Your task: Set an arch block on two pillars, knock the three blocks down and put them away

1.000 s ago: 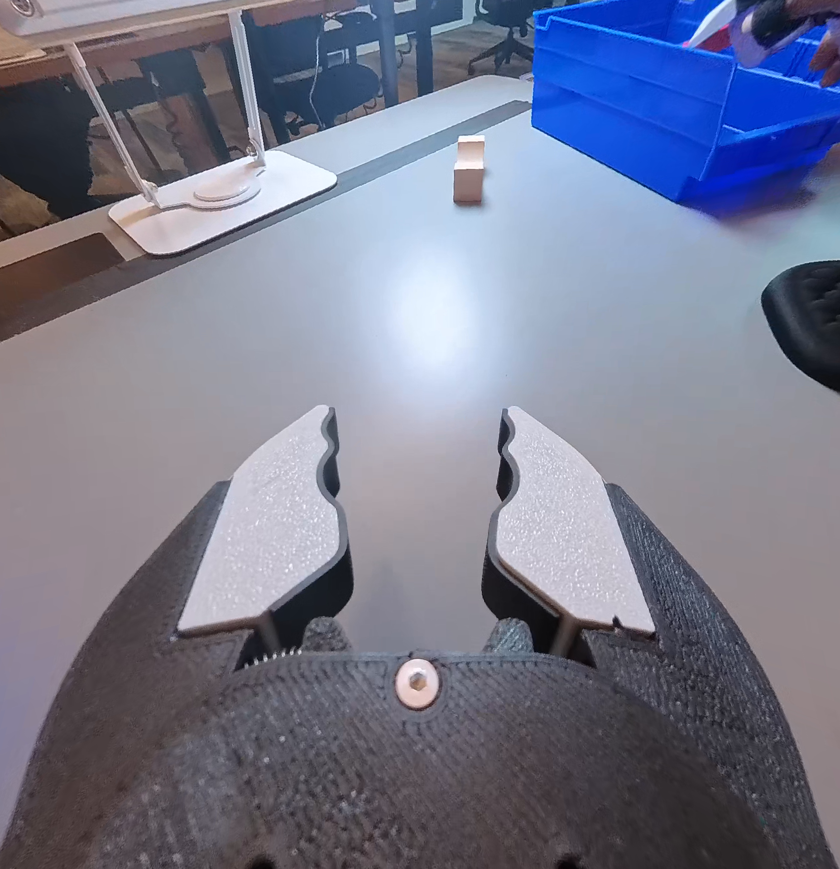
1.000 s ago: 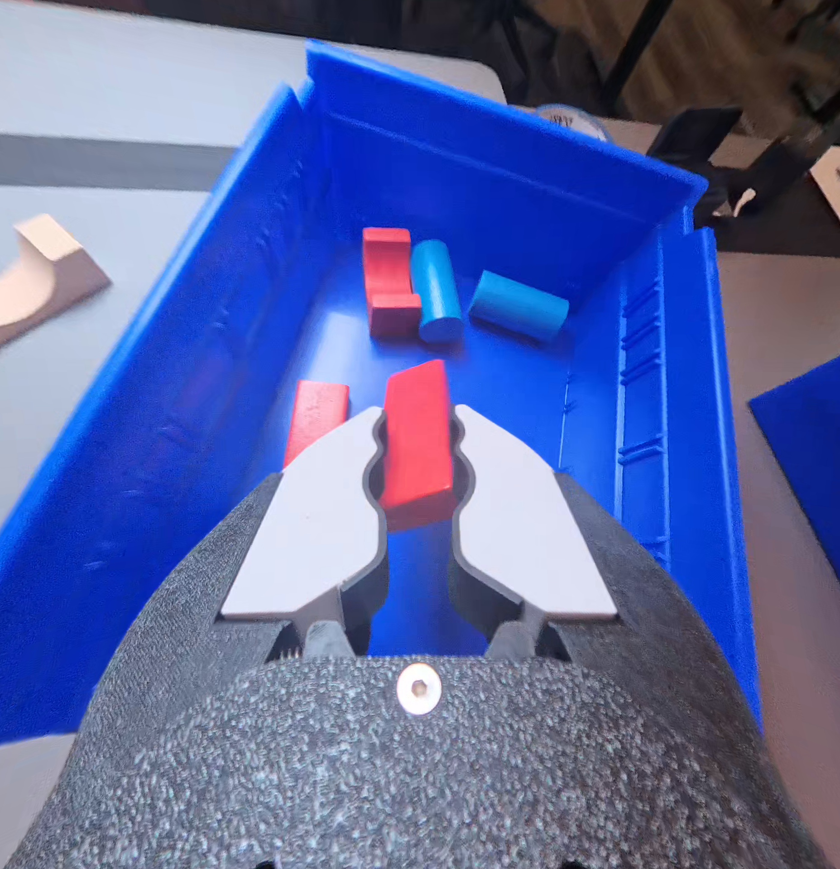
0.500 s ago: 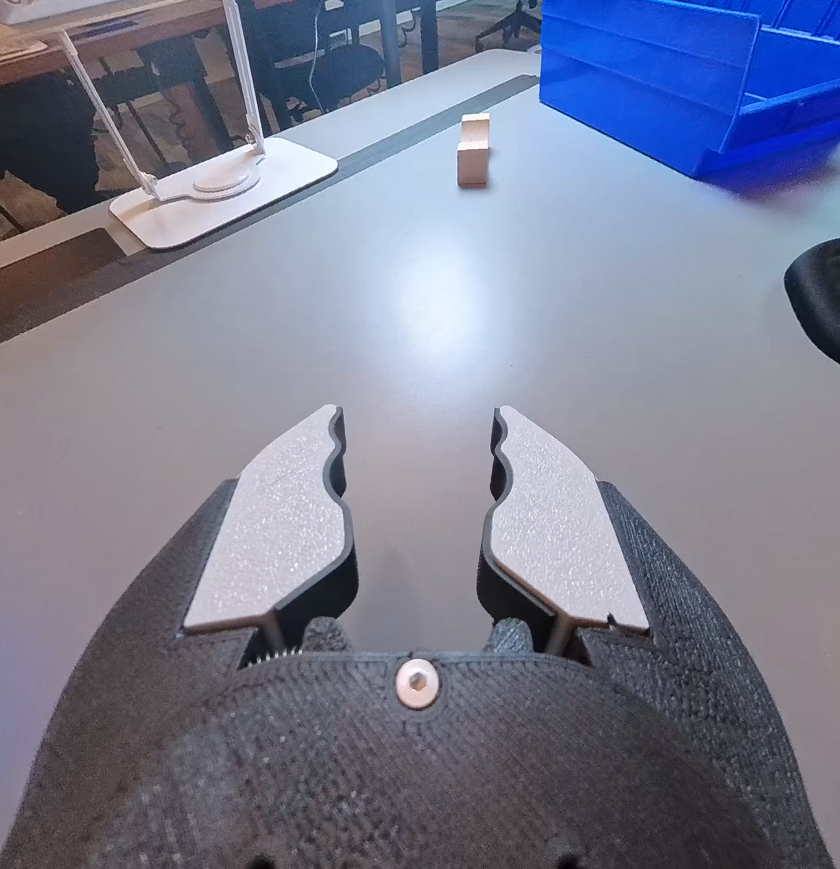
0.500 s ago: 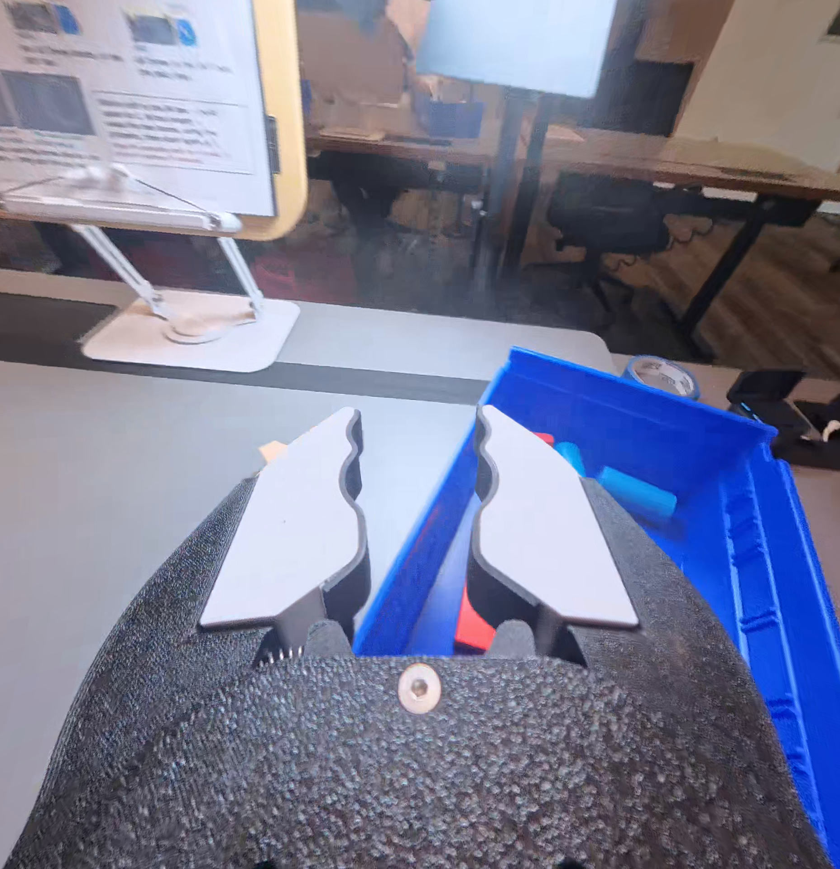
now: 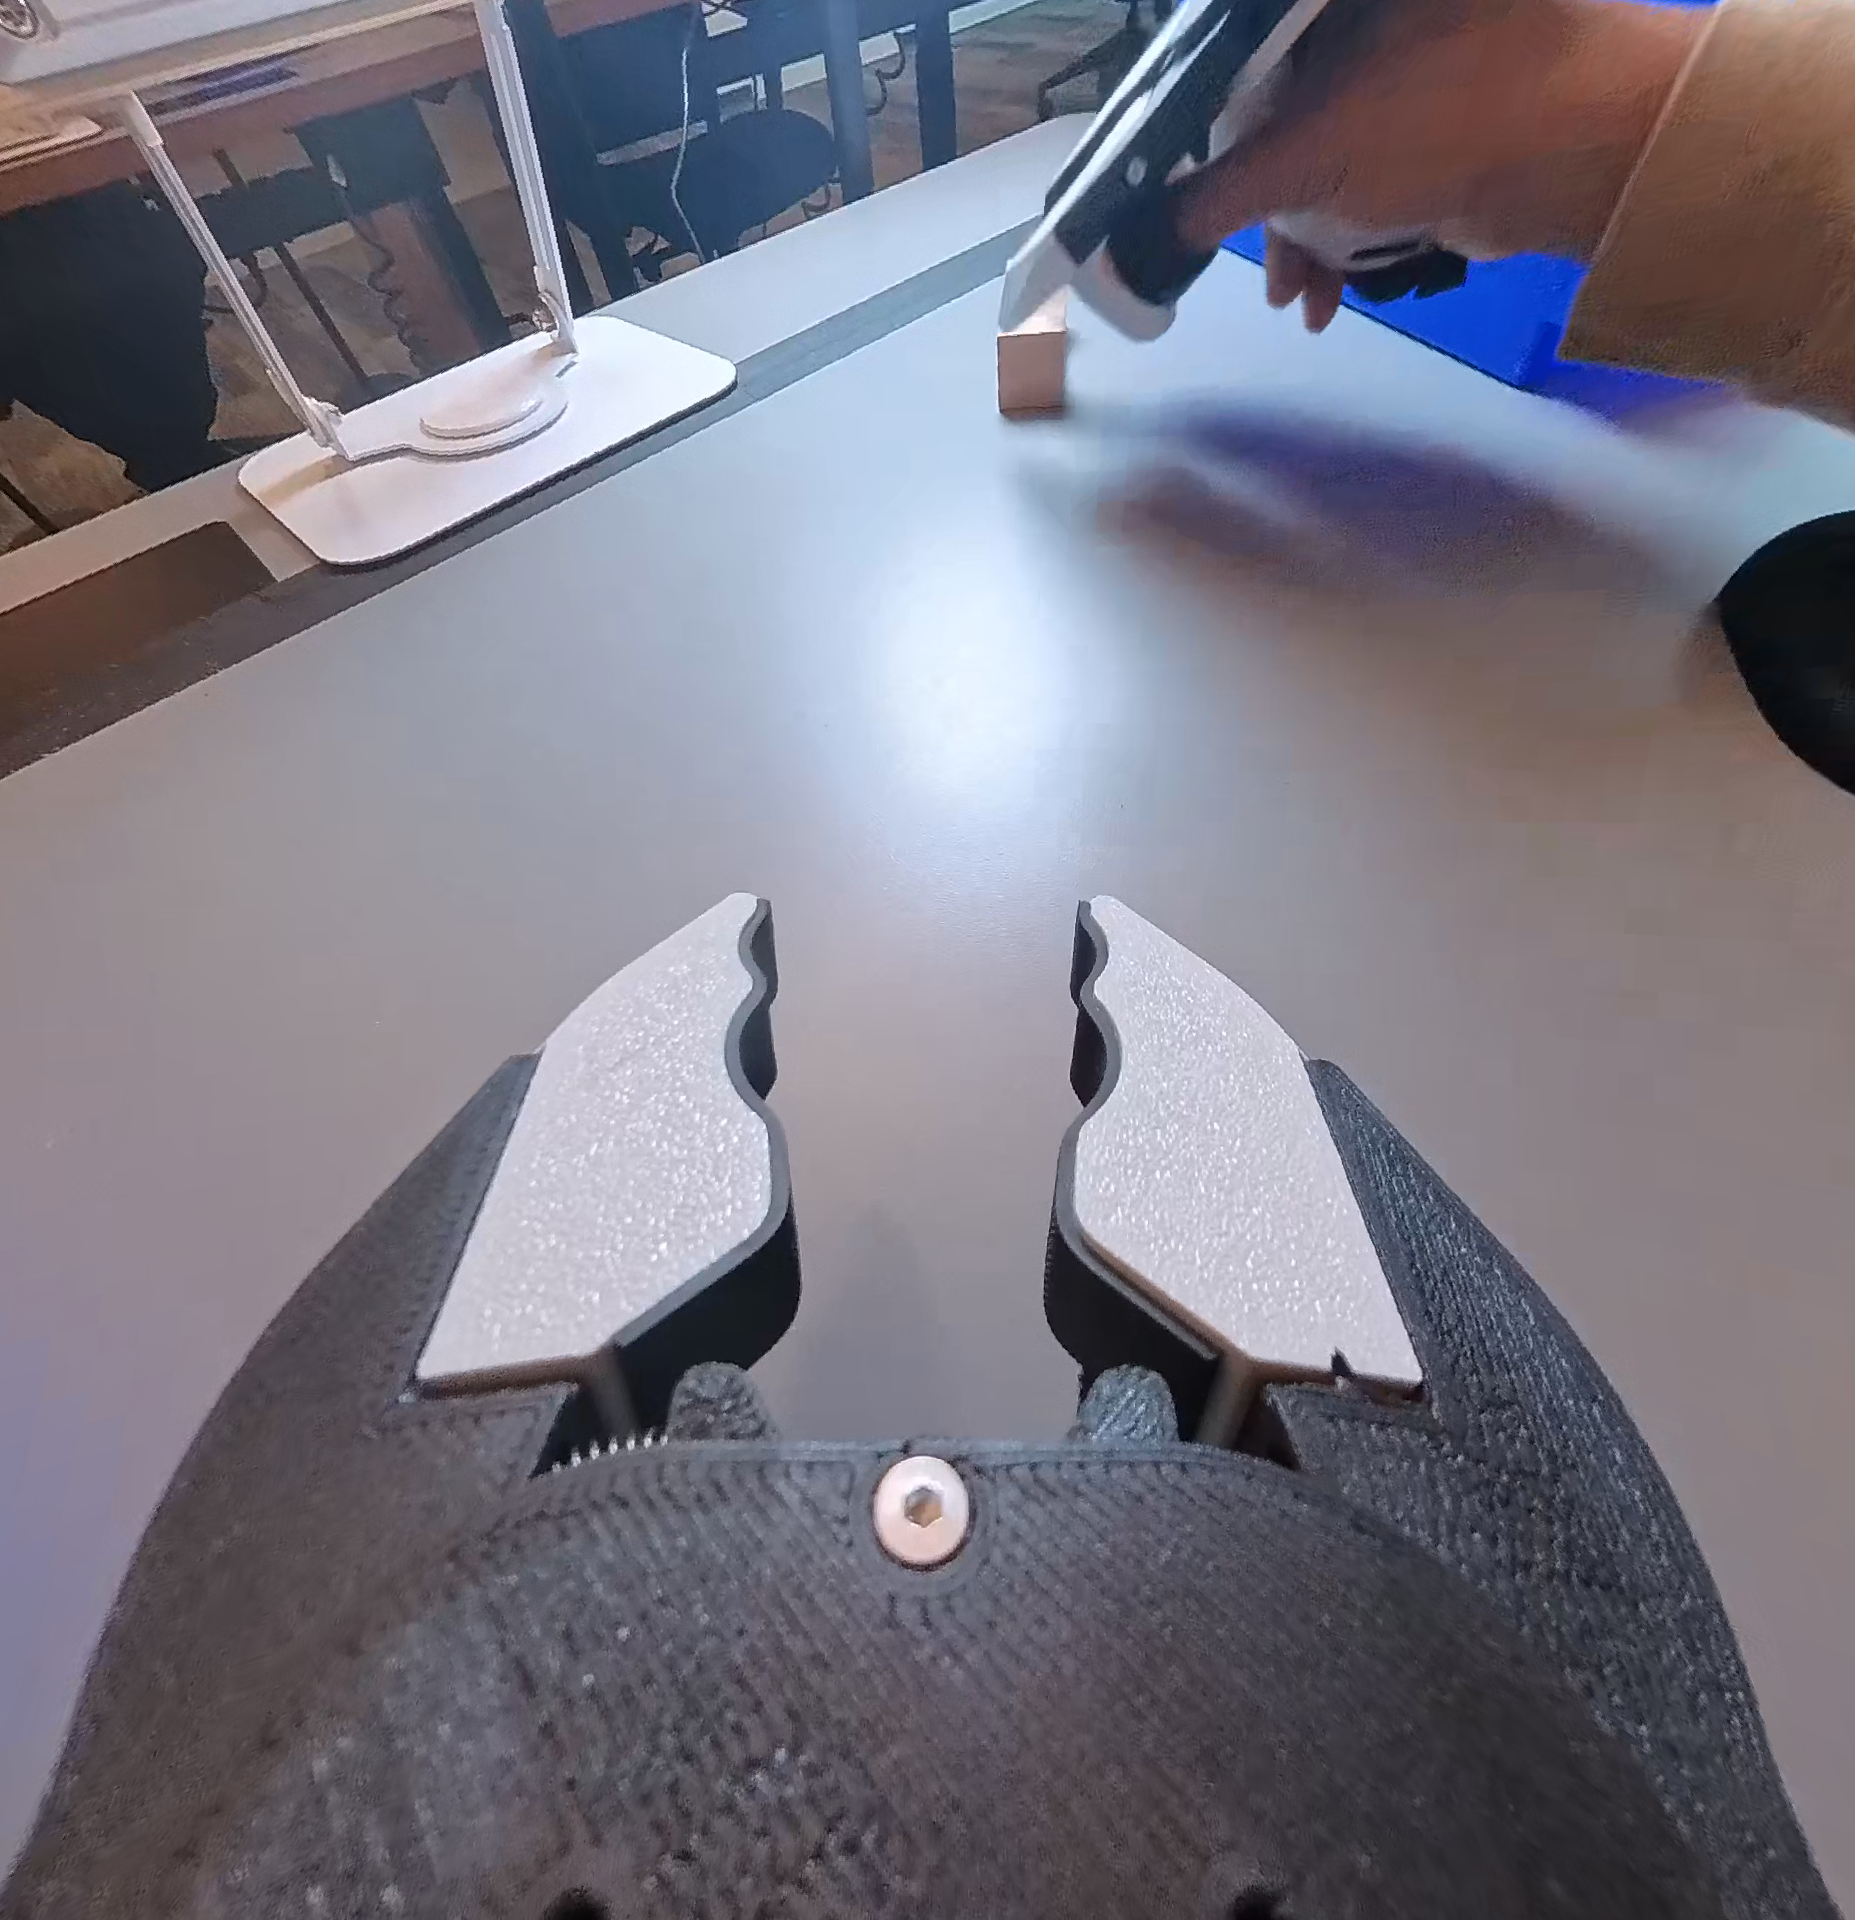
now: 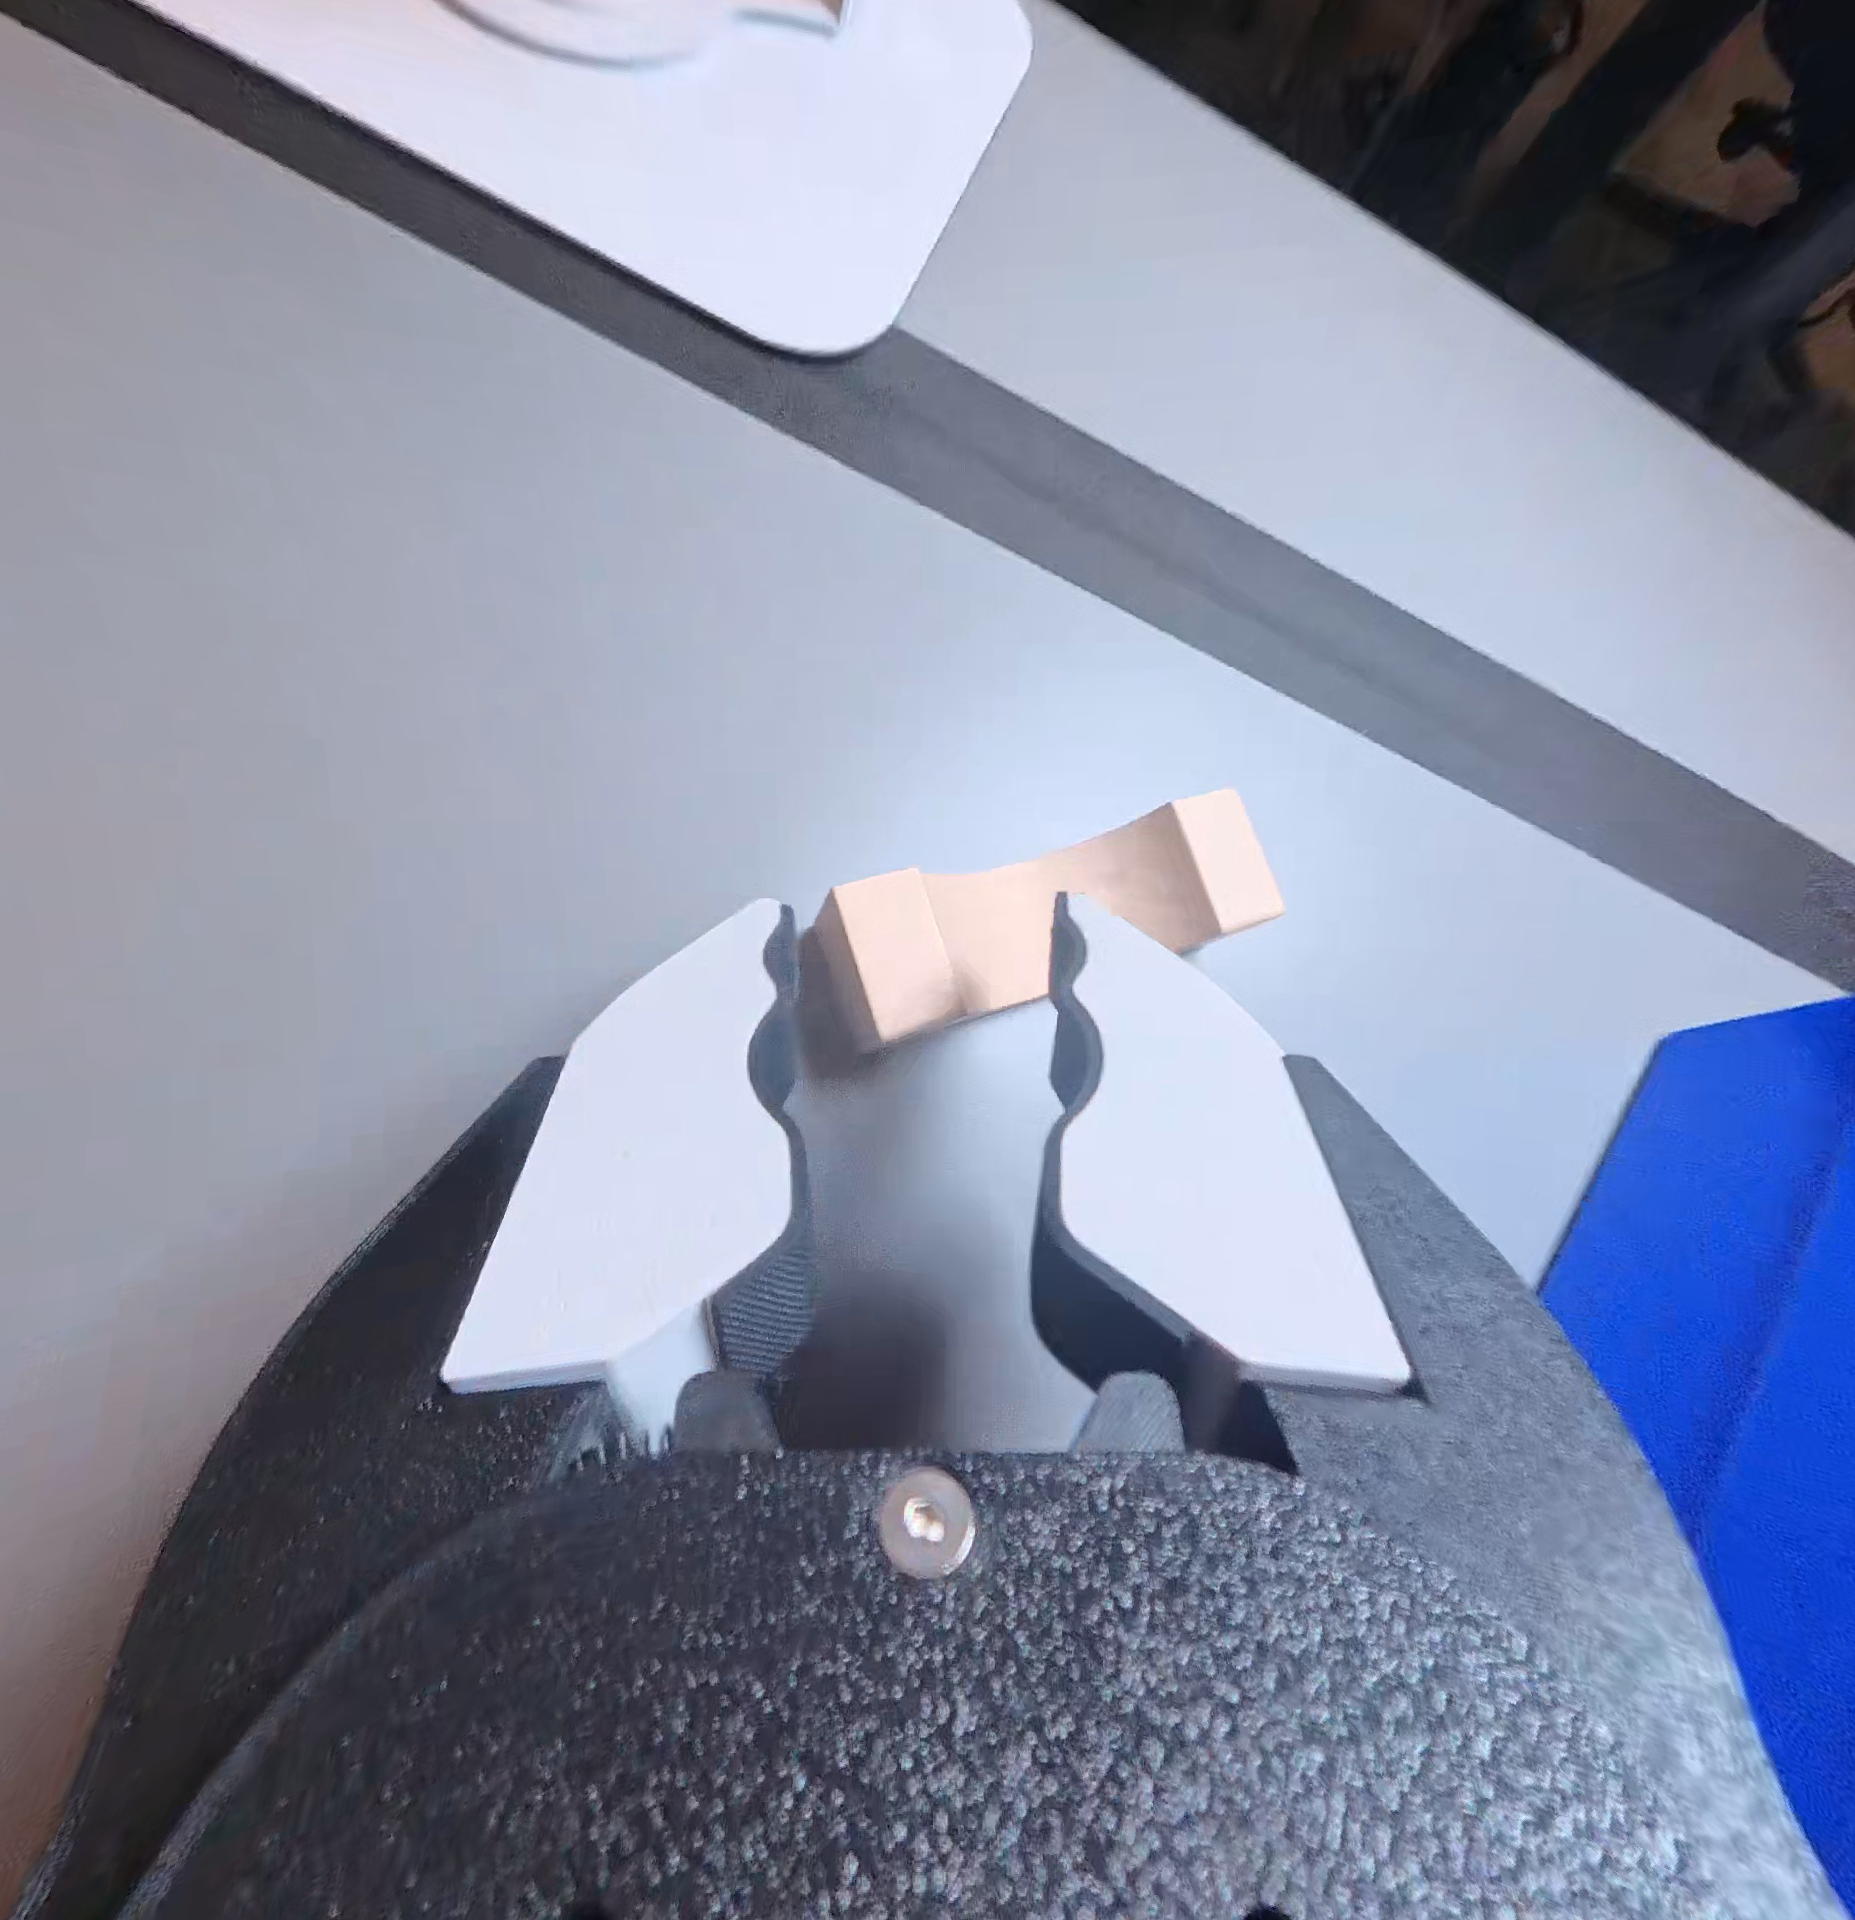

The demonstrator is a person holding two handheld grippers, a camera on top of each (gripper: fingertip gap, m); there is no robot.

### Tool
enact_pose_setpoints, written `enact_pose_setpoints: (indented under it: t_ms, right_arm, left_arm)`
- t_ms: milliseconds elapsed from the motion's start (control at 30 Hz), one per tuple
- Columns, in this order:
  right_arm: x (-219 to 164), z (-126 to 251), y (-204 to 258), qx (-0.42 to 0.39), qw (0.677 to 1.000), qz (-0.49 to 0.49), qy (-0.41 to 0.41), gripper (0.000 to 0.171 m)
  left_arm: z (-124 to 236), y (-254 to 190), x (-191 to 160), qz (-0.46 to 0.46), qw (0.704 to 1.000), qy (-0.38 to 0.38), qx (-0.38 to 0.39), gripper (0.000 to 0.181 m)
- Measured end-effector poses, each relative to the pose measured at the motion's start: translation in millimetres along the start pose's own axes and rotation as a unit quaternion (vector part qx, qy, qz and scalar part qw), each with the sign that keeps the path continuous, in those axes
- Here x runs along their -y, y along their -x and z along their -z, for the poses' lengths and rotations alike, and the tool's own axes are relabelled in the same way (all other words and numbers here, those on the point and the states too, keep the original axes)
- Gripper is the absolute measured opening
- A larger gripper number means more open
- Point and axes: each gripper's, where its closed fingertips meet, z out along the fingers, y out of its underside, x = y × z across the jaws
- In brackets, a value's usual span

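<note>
A pale wooden arch block (image 6: 887,961) lies on the grey table, its notch facing up. My right gripper (image 6: 918,920) is open and angled down over it. The block's near end sits between the fingertips, close to the left finger (image 6: 653,1122). In the left wrist view the same block (image 5: 1032,364) is far ahead, with the right gripper (image 5: 1037,296) and a hand in a tan sleeve (image 5: 1681,177) just above it. My left gripper (image 5: 918,935) is open and empty, low over the table. No pillar blocks show now.
A blue bin (image 6: 1733,1195) stands just right of the arch; its inside is hidden. A white lamp base (image 5: 487,436) sits at the back left beside a dark strip (image 6: 1110,499) across the table. A black rounded object (image 5: 1816,644) is at the right edge. The tips of one gripper are about 35 cm away from the tips of the other.
My right gripper let go of the red block inside the bin, opened, then swung left out of the bin and down onto the wooden arch. My left gripper has barely moved.
</note>
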Motion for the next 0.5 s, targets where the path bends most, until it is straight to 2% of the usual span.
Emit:
enact_pose_setpoints:
  t_ms: [33, 67, 200, 267, 367, 433, 500]
  right_arm:
    - [-7, -10, 2, 0.007, 1.000, 0.003, 0.014, 0.028]
    - [-9, -15, 5, 0.010, 1.000, 0.004, 0.013, 0.024]
    - [1, -1, 23, 0.039, 0.998, 0.041, -0.018, 0.021]
    - [24, 28, 36, 0.070, 0.994, 0.044, -0.075, 0.021]
    - [69, 94, 34, 0.094, 0.978, 0.023, -0.184, 0.021]
    - [89, 141, 13, 0.079, 0.967, 0.001, -0.244, 0.021]
    - [89, 174, -21, 0.046, 0.964, -0.020, -0.262, 0.021]
  left_arm:
    - [0, 0, 0, 0.001, 1.000, 0.000, -0.001, 0.055]
    - [0, 0, 0, 0.003, 1.000, 0.000, -0.002, 0.055]
    - [0, 0, 0, 0.008, 1.000, -0.001, -0.008, 0.055]
    - [0, 0, 0, 0.007, 1.000, 0.000, -0.009, 0.055]
    - [1, 0, 1, 0.001, 1.000, -0.003, -0.003, 0.054]
    - [2, -1, 1, -0.004, 1.000, -0.003, -0.001, 0.054]
    - [1, -2, 0, -0.009, 1.000, 0.000, -0.002, 0.054]
